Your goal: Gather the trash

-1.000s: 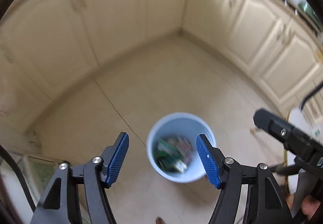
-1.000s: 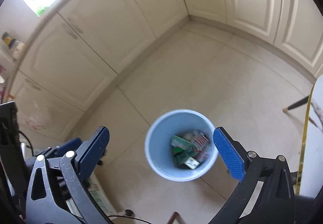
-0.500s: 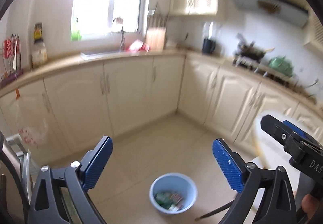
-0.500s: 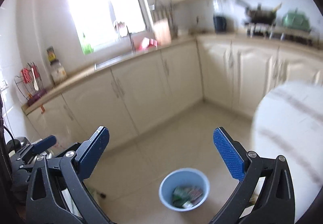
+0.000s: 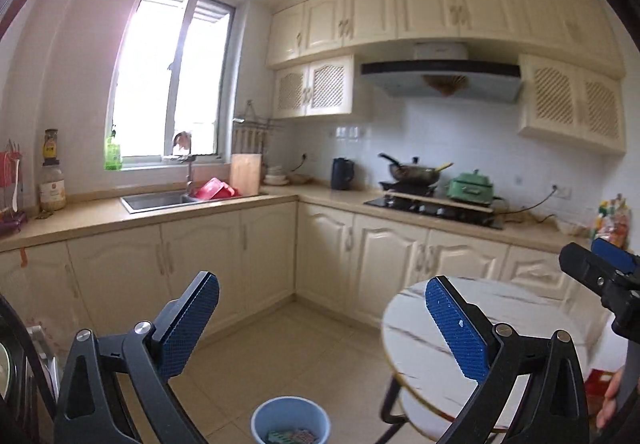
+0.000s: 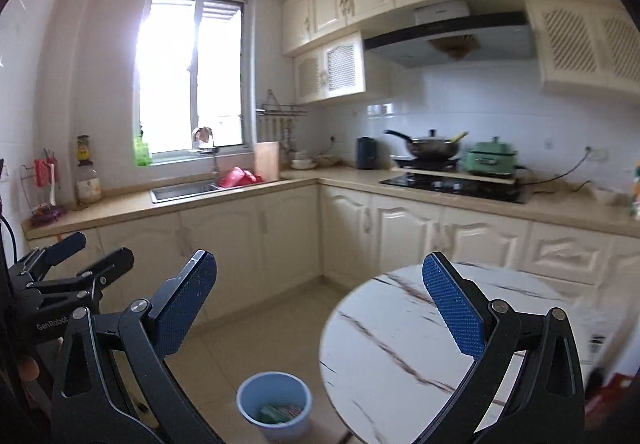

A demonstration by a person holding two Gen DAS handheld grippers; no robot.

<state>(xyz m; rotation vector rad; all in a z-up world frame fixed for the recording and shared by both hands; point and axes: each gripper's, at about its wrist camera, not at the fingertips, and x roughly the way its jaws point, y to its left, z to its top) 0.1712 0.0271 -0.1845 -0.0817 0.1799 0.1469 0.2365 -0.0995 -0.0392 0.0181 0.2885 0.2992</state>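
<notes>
Down on the floor, below & ahead of both tools, sits the blue bin (image 6: 274, 406) w/ wrappers inside. Left tool (image 5: 322, 318) has just been opening, nothing between; right tool (image 6: 320, 302) gapes empty too. Round marble worktop (image 6: 400, 328) lies right, nearer right tool.

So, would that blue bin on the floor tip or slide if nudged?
The blue bin looks like thin plastic holding only a few wrappers, so probably light. On the smooth tiled floor it would likely slide; a high push might tip it.
</notes>
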